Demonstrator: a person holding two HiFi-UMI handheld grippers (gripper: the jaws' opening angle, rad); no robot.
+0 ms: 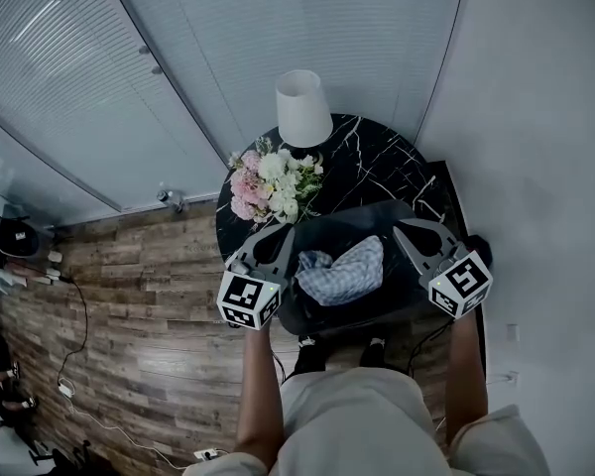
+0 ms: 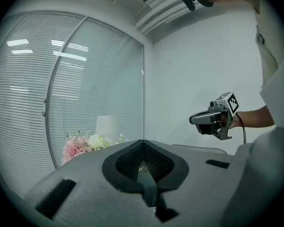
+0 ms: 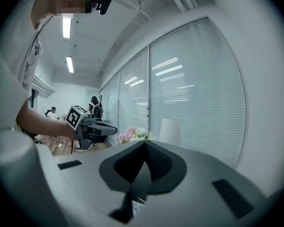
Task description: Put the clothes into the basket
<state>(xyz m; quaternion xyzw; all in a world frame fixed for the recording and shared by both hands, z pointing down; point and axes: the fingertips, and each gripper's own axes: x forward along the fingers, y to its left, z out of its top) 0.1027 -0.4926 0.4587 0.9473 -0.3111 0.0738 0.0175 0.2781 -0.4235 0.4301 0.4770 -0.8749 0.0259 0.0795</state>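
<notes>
A wood floor (image 1: 129, 305) fills the left and lower part of the head view, and a glass wall (image 1: 228, 58) with lowered blinds runs across the top. A plain white wall (image 1: 535, 117) closes the right side.

A round black marble table (image 1: 377, 162) stands in the corner between the two walls. At its near edge sits a dark basket (image 1: 317, 317). I cannot tell whether it rests on the table or just in front of it.

The person stands over the basket in a light top, arms reaching forward on either side of it.

A checked cloth (image 1: 342, 271) lies crumpled inside the basket, left of its middle and touched by neither gripper.

On the far side of the table a lamp (image 1: 302, 107) with a white shade stands upright. Just in front of it lies a bunch of pink and white flowers (image 1: 273, 181), near the basket's far left corner.

The left gripper (image 1: 281, 234) hangs over the basket's left rim, pointing toward the flowers. Its own view shows the jaws clenched tip to tip with nothing between them.

The right gripper (image 1: 402, 228) hangs over the basket's right rim, well apart from the left one, with the cloth lying between and below them. Its jaws are also pressed together and empty.

Each gripper shows in the other's view, held about level in a bare hand.

Thin cables (image 1: 79, 305) trail over the floor at the far left.
</notes>
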